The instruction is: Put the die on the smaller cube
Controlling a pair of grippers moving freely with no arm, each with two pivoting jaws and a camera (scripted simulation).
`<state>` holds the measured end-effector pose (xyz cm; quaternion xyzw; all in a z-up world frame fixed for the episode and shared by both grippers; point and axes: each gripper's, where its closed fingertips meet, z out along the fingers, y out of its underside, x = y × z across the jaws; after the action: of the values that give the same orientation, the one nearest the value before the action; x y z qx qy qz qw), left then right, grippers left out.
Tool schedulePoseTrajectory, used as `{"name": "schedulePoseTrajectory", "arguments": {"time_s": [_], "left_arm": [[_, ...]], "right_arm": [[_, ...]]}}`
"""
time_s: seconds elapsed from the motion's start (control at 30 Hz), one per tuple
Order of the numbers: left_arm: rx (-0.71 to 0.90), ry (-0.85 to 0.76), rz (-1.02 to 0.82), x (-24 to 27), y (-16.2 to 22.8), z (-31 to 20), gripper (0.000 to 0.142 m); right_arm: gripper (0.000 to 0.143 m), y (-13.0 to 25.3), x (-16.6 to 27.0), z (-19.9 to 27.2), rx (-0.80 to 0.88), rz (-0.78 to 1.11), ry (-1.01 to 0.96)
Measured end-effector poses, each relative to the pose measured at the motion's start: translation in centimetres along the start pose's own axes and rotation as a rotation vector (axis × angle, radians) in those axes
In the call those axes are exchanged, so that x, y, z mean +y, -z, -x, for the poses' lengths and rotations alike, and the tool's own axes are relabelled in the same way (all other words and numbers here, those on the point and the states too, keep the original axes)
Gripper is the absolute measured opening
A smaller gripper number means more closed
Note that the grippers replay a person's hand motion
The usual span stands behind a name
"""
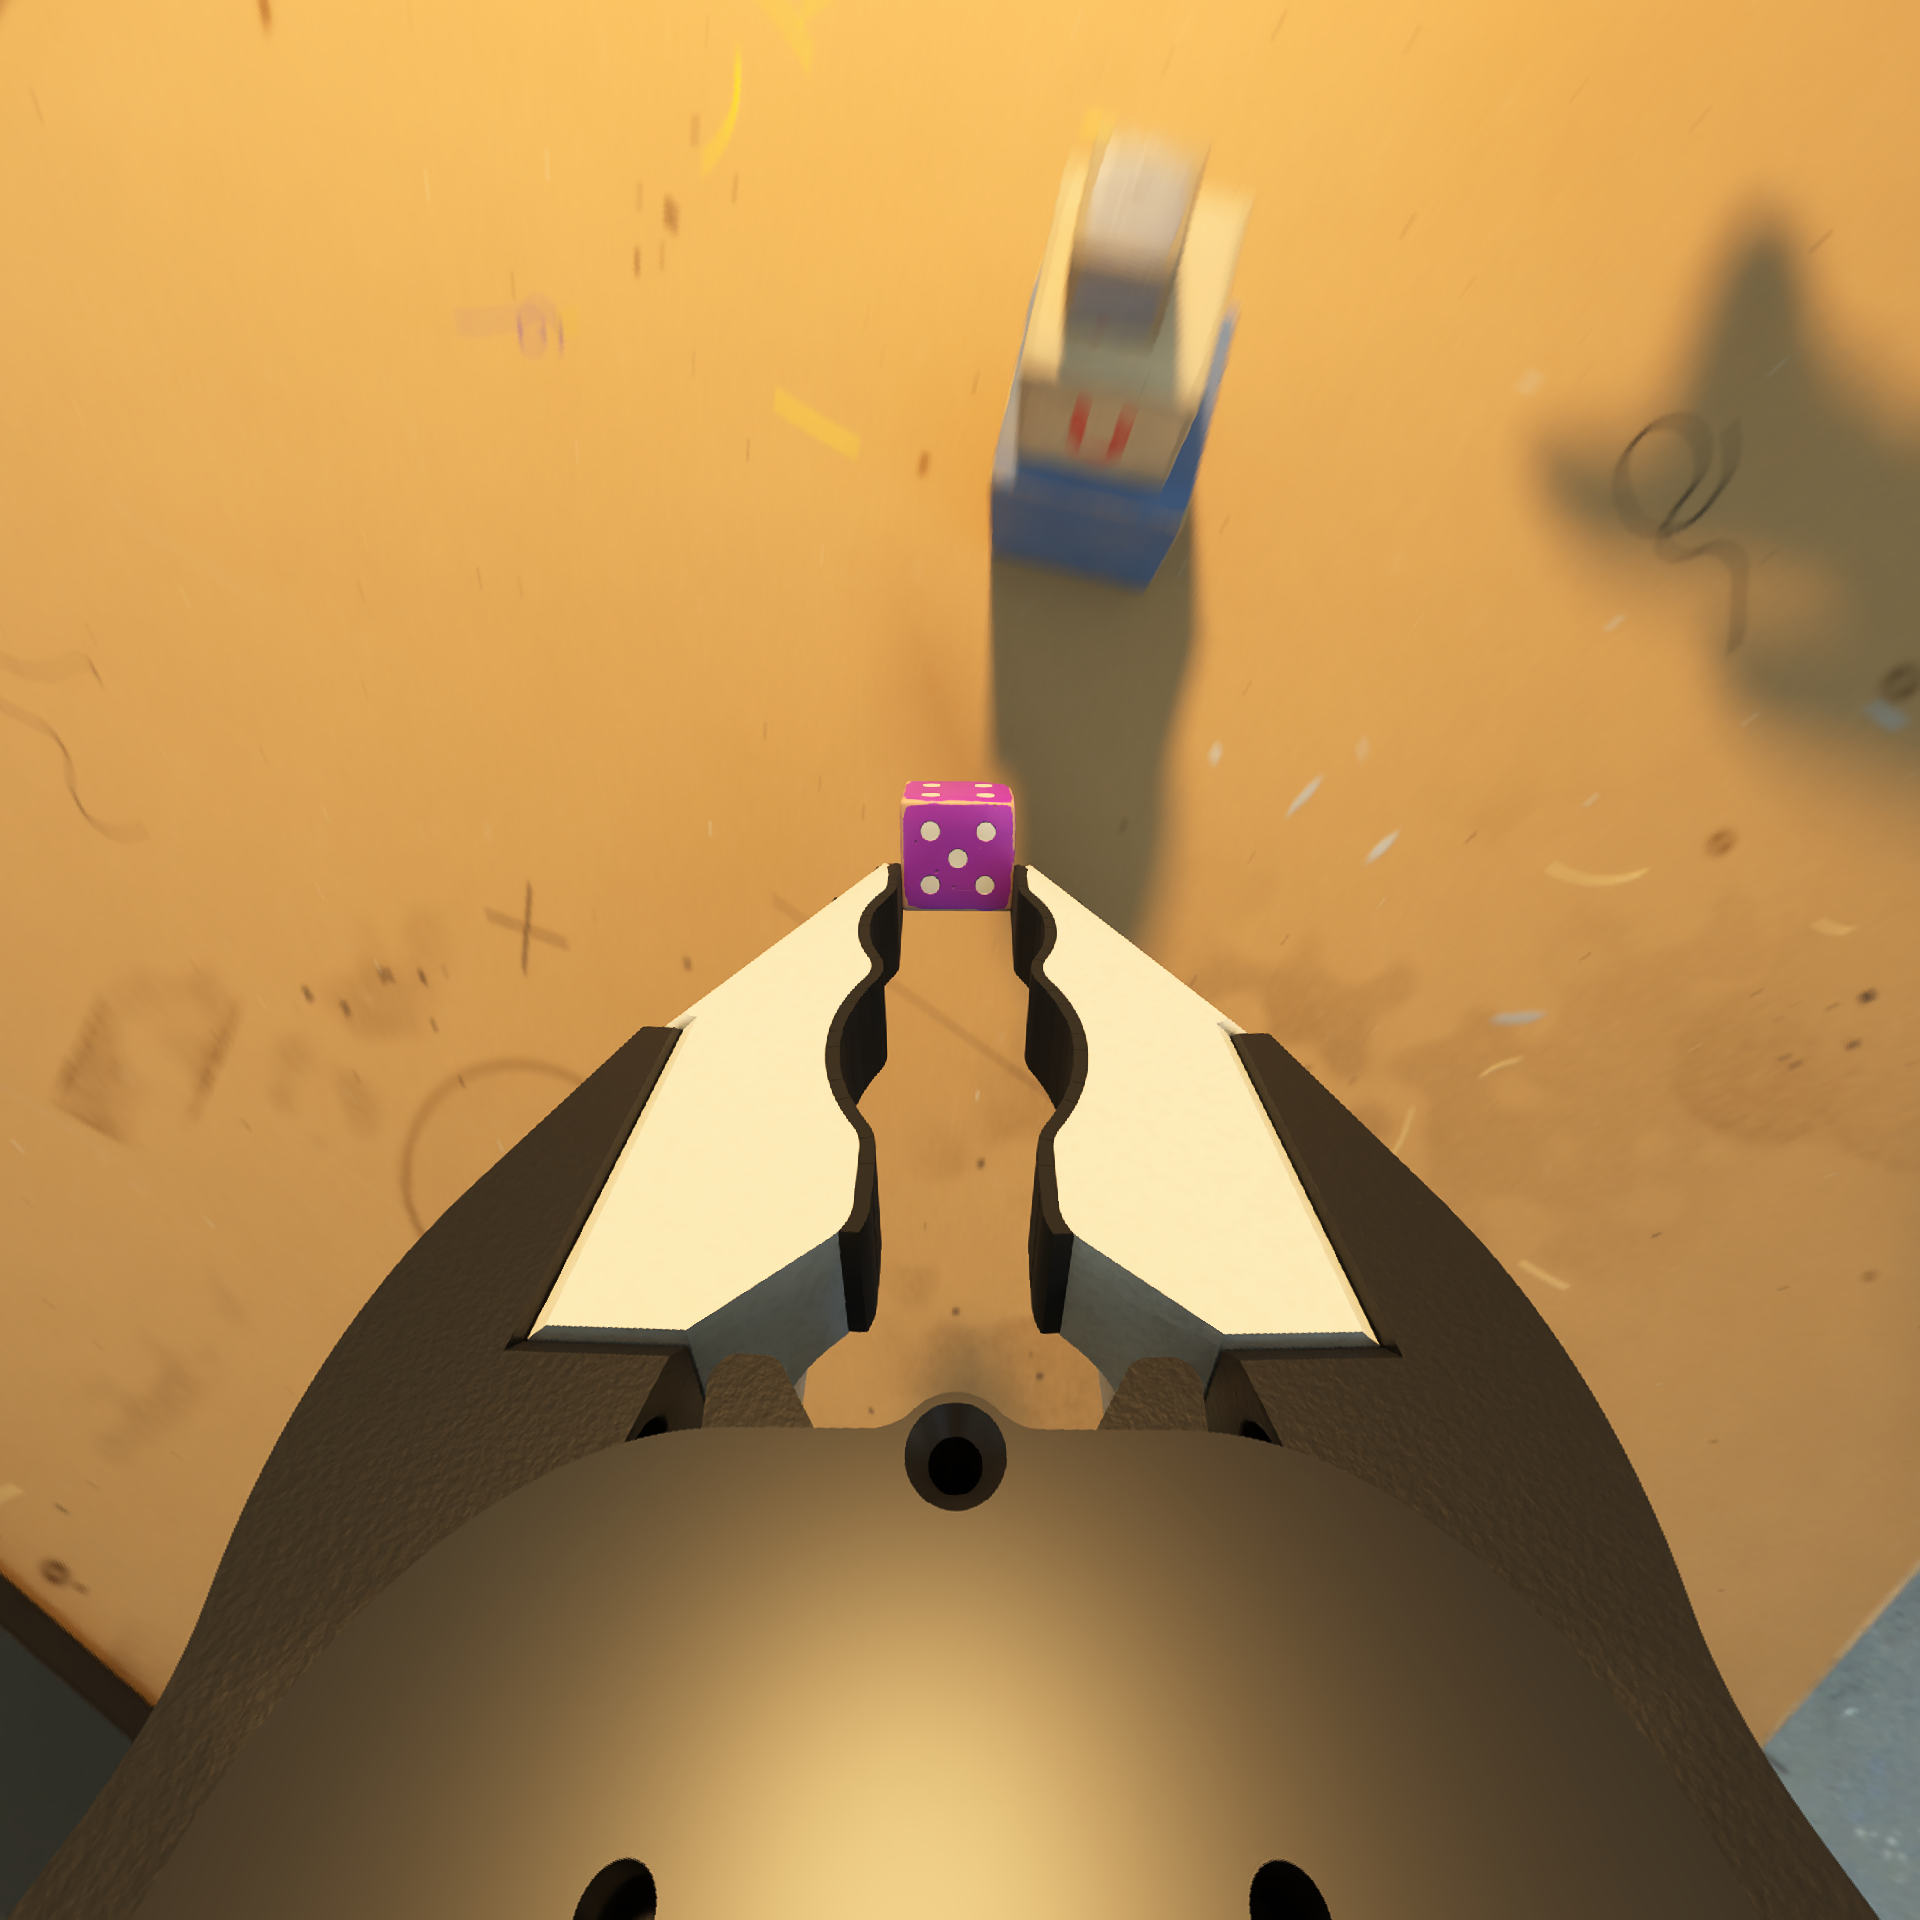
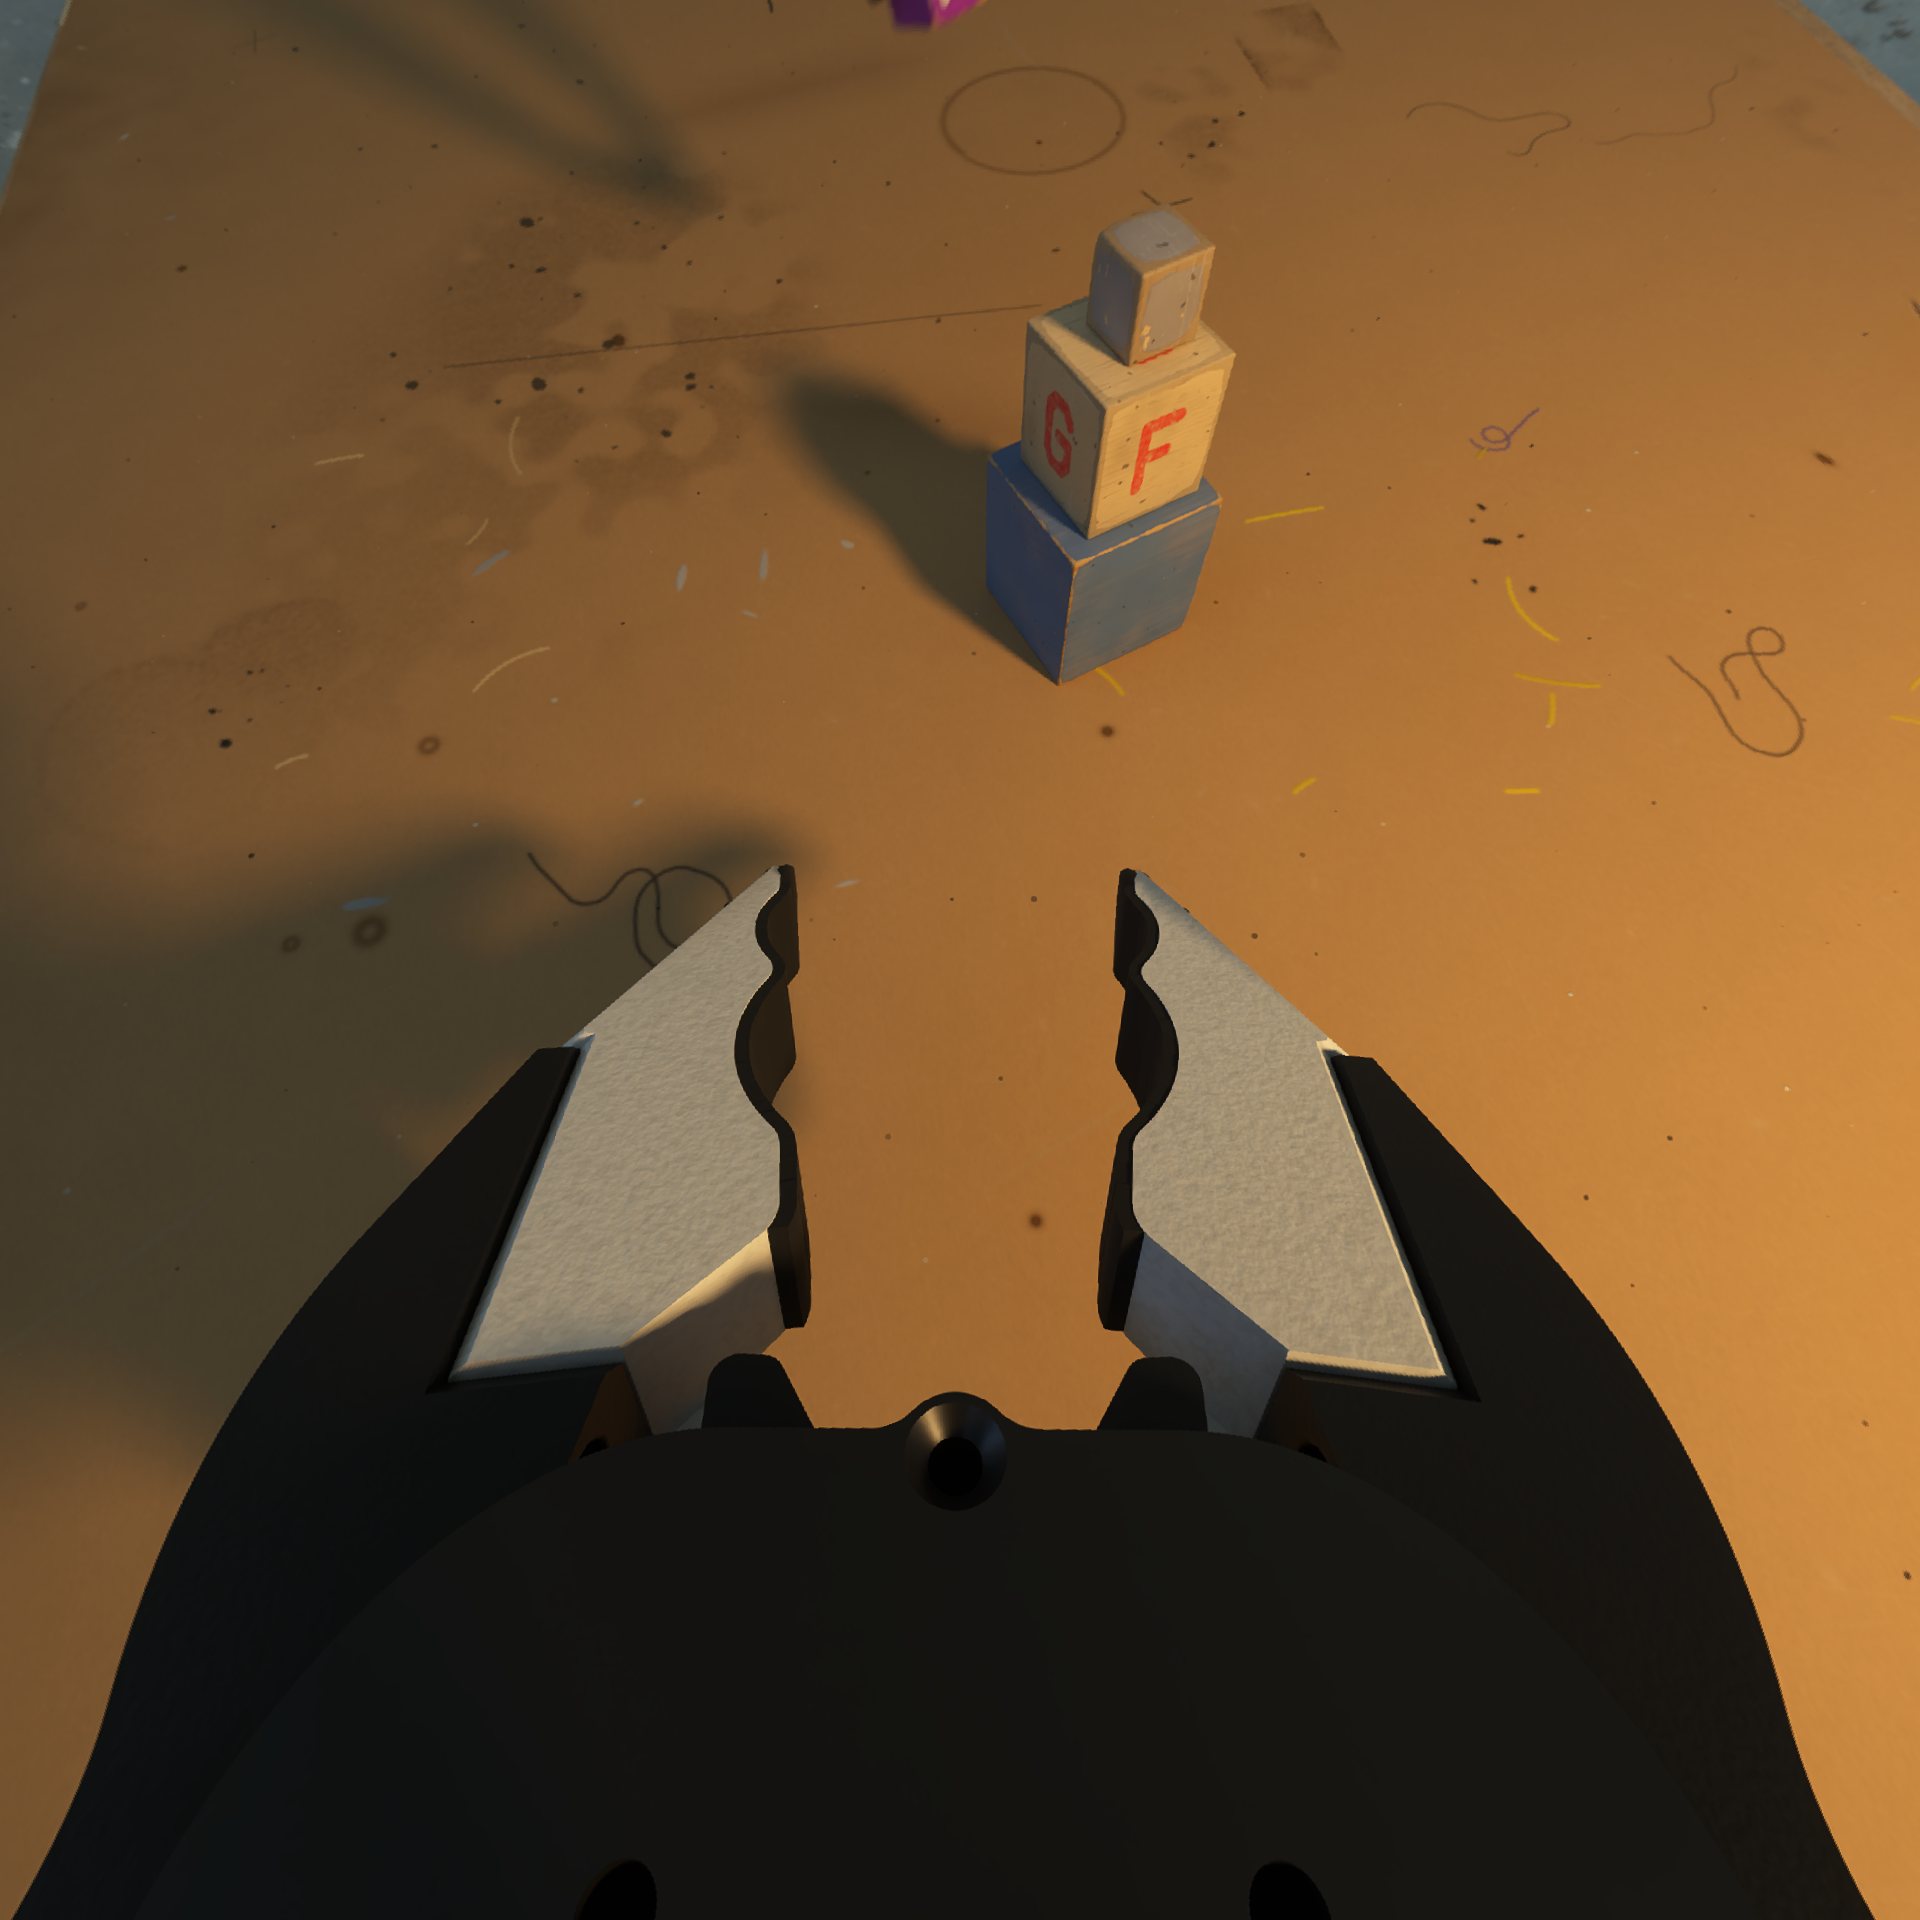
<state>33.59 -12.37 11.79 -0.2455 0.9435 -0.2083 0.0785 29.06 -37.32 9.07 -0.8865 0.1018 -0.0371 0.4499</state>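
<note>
My left gripper (image 1: 957, 883) is shut on a magenta die (image 1: 957, 847) with white pips, held at the fingertips above the table. Ahead and below it stands a blurred stack of three cubes: a small grey cube (image 1: 1138, 223) on a wooden lettered cube (image 1: 1107, 410) on a blue cube (image 1: 1086, 520). In the right wrist view the stack is sharp: the small grey cube (image 2: 1151, 283), the wooden lettered cube (image 2: 1127, 431), the blue cube (image 2: 1101, 582). My right gripper (image 2: 956, 883) is open and empty, well short of the stack. A bit of the die (image 2: 930, 10) shows at the top edge.
The orange-brown tabletop (image 2: 520, 623) is marked with scribbles and stains. The table's edge shows at the lower right (image 1: 1849, 1662) and lower left of the left wrist view. Gripper shadows fall on the table to the right of the stack and left of my right gripper.
</note>
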Motion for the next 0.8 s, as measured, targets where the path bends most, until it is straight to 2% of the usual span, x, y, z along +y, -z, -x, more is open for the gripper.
{"name": "schedulePoseTrajectory", "arguments": {"time_s": [0.13,0.3,0.57,0.8], "left_arm": [[0.028,-0.068,0.013,-6.2,0.8,-1.3,0.02],[0.06,-0.098,0.059,-10.2,-0.7,-2.4,0.02],[0.095,-0.145,0.147,-10.6,-3.3,-3.4,0.02],[0.112,-0.158,0.203,-10.3,-3.8,-3.5,0.02]], "right_arm": [[0.062,-0.2,0.2,0.1,-0.003,0.015,0.002],[0.062,0.2,0.3,0.1,0.001,0.01,-0.004],[0.061,0.5,0.5,0.0,-0.005,0.006,-0.006],[0.061,0.6,0.5,0.1,-0.007,0.008,-0.004]]}}
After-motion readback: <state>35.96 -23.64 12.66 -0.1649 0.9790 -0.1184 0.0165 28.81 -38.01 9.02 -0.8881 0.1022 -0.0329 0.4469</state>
